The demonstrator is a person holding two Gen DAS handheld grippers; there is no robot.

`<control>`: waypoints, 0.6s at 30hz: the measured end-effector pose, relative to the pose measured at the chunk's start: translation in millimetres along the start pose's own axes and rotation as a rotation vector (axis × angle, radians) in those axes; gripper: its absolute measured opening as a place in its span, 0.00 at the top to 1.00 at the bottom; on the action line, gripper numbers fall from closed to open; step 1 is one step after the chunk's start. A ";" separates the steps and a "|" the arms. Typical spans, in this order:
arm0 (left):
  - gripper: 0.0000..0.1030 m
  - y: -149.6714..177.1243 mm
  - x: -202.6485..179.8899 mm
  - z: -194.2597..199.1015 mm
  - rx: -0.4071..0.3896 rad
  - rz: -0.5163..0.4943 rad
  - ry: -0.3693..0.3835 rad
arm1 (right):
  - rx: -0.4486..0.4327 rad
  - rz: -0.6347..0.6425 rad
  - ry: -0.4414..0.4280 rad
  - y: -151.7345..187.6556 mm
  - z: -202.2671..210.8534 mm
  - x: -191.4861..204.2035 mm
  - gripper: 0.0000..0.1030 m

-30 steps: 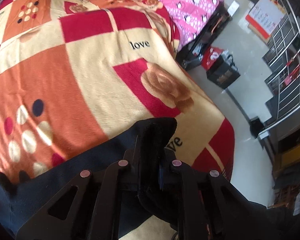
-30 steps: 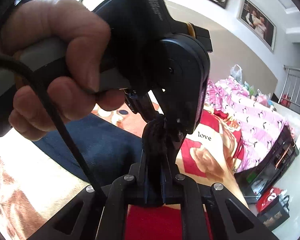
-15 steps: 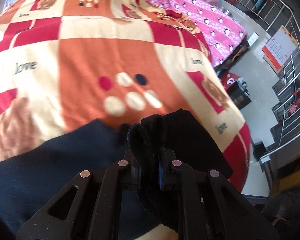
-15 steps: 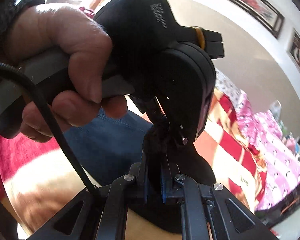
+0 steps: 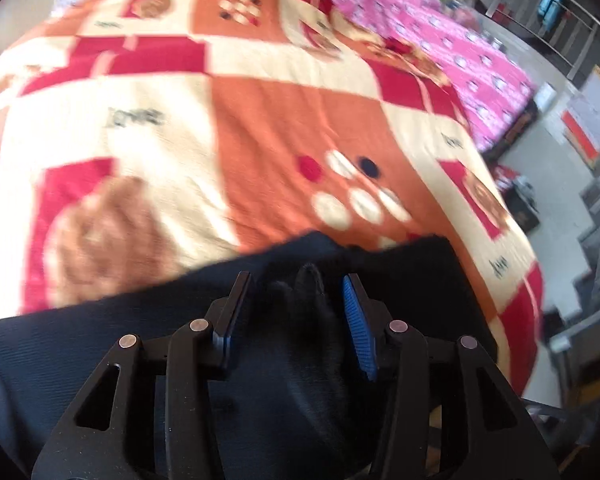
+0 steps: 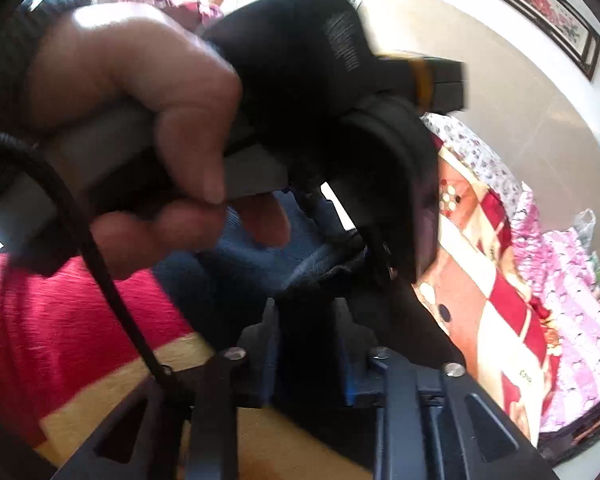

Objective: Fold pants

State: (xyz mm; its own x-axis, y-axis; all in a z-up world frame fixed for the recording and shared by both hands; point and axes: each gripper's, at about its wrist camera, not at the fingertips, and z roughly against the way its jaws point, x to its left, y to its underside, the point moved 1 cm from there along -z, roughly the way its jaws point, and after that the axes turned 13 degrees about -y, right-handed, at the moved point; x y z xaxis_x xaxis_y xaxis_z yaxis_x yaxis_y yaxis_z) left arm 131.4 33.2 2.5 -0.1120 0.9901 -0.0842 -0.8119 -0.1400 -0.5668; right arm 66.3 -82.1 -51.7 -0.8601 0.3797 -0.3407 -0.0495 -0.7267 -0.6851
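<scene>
A bunched fold of the dark pants (image 5: 300,304) stands between the left gripper (image 5: 296,296)'s opening fingers (image 5: 356,320), untouched; the right gripper (image 6: 308,320)'s fingers also open around it.

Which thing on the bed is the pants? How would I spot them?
Find the big checked blanket of red, orange and cream squares covering the bed. At its near edge lie the pants, directly under the left tool. They are the only plain dark navy cloth, with no pattern.

Each black hand-held gripper (image 5: 296,280) has silver rivets and blue pads; a black cable (image 6: 100,264) trails.
</scene>
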 end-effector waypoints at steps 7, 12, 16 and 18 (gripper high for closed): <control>0.47 16.1 -16.5 58.4 -0.194 -0.007 0.094 | -0.184 0.001 -0.081 31.9 70.8 -26.7 0.45; 0.46 45.5 -51.6 21.3 -0.091 -0.074 0.168 | -0.119 -0.153 -0.149 76.9 93.4 -123.7 0.39; 0.49 66.6 -35.3 11.4 -0.110 0.007 0.144 | -0.088 -0.236 -0.252 99.4 91.6 -173.7 0.39; 0.49 70.9 -32.2 19.9 -0.125 0.018 0.121 | -0.058 -0.239 -0.326 101.6 82.4 -190.6 0.39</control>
State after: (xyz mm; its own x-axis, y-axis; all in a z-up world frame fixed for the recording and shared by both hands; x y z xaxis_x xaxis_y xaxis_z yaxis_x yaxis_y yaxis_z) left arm 66.0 -8.6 -18.6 -0.0503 0.9807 -0.1888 -0.7320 -0.1649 -0.6610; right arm 183.4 -275.5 -3.3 -0.9442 0.3259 0.0480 -0.2466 -0.6030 -0.7587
